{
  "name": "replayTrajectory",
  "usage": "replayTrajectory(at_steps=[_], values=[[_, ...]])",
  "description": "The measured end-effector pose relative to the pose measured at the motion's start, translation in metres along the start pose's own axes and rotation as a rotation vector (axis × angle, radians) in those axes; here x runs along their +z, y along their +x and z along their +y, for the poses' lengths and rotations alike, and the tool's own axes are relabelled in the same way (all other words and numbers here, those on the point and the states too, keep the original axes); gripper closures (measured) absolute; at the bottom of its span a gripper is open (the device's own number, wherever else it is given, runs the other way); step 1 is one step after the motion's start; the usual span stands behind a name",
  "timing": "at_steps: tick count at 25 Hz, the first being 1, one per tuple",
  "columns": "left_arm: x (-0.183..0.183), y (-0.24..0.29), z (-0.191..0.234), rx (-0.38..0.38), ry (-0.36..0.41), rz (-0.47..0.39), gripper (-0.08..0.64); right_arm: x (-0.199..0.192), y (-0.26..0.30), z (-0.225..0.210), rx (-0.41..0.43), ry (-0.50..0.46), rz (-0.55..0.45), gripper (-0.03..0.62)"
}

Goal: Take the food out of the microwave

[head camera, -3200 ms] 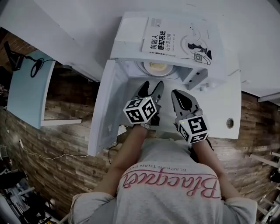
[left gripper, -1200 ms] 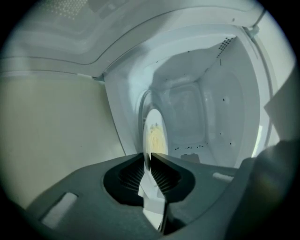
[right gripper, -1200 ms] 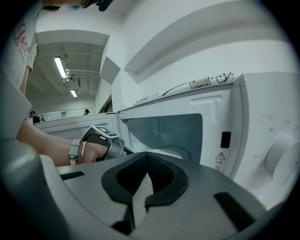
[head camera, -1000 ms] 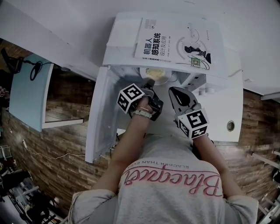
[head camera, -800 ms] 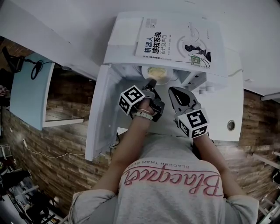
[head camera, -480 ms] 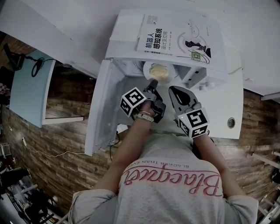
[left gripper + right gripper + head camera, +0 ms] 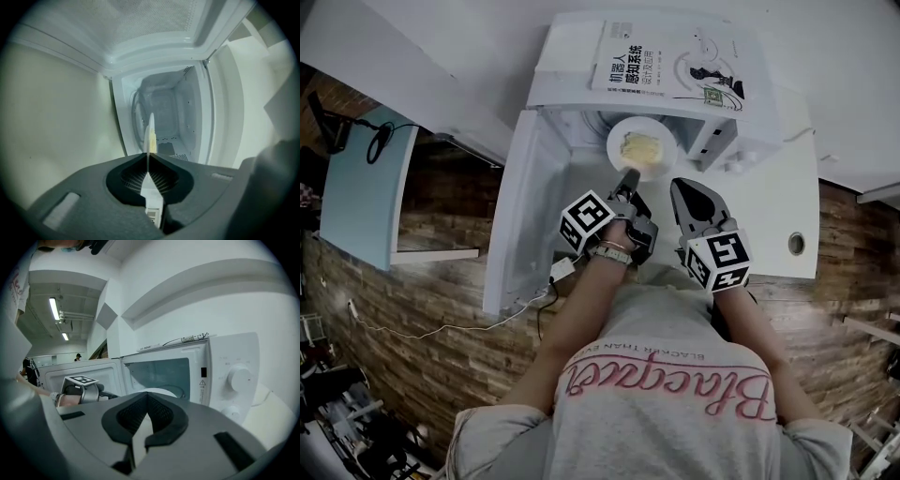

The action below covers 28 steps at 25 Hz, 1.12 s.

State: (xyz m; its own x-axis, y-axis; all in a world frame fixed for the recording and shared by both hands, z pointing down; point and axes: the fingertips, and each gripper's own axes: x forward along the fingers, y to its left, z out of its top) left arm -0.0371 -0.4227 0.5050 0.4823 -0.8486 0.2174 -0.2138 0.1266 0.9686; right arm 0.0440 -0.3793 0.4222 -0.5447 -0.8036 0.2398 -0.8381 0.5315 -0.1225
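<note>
A white plate (image 7: 644,131) carrying pale yellow food (image 7: 640,147) is partly out of the open microwave (image 7: 567,70). My left gripper (image 7: 628,177) is shut on the plate's near rim. In the left gripper view the plate (image 7: 151,131) shows edge-on between the closed jaws of that gripper (image 7: 148,158), with the empty oven cavity (image 7: 164,117) behind it. My right gripper (image 7: 681,188) hangs just right of the plate, shut and holding nothing. In the right gripper view that gripper (image 7: 147,398) faces the oven front, with the plate (image 7: 161,391) just past its tips.
The microwave door (image 7: 520,216) stands swung open at the left. A book (image 7: 675,61) lies on the oven's top. The control knobs (image 7: 239,378) are at the oven's right. The white table (image 7: 778,211) has a cable hole (image 7: 796,244) at the right.
The plate has come out of the oven cavity toward the person, with the left gripper shut on its rim. Both grippers have drawn back a little.
</note>
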Motion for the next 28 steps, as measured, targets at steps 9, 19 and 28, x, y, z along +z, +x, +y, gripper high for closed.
replayTrajectory(at_steps=[9, 19, 28], values=[[-0.015, -0.038, -0.014, -0.060, 0.022, -0.013, 0.541, 0.001, -0.024, 0.016, -0.050, -0.011, -0.028, 0.584], [-0.030, -0.075, -0.030, -0.126, 0.053, -0.055, 0.541, 0.004, -0.046, 0.033, -0.072, -0.046, -0.059, 0.584], [-0.038, -0.101, -0.042, -0.201, 0.052, -0.090, 0.541, -0.001, -0.068, 0.043, -0.093, -0.069, -0.082, 0.584]])
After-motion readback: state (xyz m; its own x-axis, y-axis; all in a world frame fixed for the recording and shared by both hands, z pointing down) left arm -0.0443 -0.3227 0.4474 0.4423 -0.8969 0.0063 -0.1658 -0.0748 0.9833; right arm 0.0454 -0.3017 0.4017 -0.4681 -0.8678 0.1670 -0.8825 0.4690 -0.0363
